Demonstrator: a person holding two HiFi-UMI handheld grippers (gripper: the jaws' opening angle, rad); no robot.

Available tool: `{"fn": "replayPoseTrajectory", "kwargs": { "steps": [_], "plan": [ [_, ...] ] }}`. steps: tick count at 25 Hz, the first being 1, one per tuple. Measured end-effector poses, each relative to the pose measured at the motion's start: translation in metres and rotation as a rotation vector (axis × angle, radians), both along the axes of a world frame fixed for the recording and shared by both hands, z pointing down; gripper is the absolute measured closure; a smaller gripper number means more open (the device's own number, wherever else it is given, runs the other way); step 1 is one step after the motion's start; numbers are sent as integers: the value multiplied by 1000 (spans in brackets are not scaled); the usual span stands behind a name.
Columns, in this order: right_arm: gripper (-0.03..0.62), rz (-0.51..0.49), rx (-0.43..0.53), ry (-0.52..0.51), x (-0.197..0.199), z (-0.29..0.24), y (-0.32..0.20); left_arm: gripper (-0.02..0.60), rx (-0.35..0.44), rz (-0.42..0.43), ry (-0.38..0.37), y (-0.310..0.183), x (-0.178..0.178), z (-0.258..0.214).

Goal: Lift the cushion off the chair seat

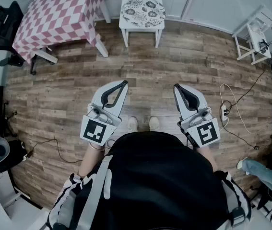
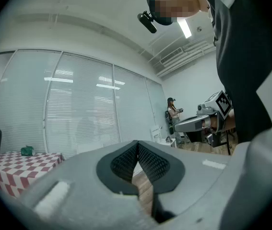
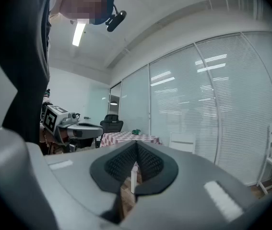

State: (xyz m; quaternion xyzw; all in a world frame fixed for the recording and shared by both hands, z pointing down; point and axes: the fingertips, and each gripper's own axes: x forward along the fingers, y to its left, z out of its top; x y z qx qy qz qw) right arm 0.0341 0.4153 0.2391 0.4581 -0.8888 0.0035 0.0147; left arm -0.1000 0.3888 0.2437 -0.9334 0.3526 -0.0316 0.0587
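Note:
A flower-patterned cushion point(image 1: 143, 11) lies on the seat of a white chair point(image 1: 141, 31) at the far wall, well ahead of me. I hold both grippers level in front of my body, far short of the chair. My left gripper point(image 1: 124, 84) is shut with nothing between its jaws; its tips meet in the left gripper view point(image 2: 137, 143). My right gripper point(image 1: 176, 86) is likewise shut and empty, tips together in the right gripper view point(image 3: 136, 143). The chair's white back point(image 3: 182, 141) shows just right of the right gripper's tips.
A table with a red-and-white checked cloth point(image 1: 59, 16) stands left of the chair. A small white stand point(image 1: 254, 35) is at the right wall. Cables and a power strip point(image 1: 224, 111) lie on the wood floor to my right. A black office chair point(image 1: 4, 30) is far left.

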Motion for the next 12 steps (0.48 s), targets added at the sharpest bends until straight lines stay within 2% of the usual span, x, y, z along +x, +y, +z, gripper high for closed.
{"fn": "replayPoseTrajectory", "kwargs": {
  "steps": [12],
  "plan": [
    [594, -18, -4, 17, 0, 0, -6, 587, -7, -29, 9, -2, 2, 1]
  ]
}}
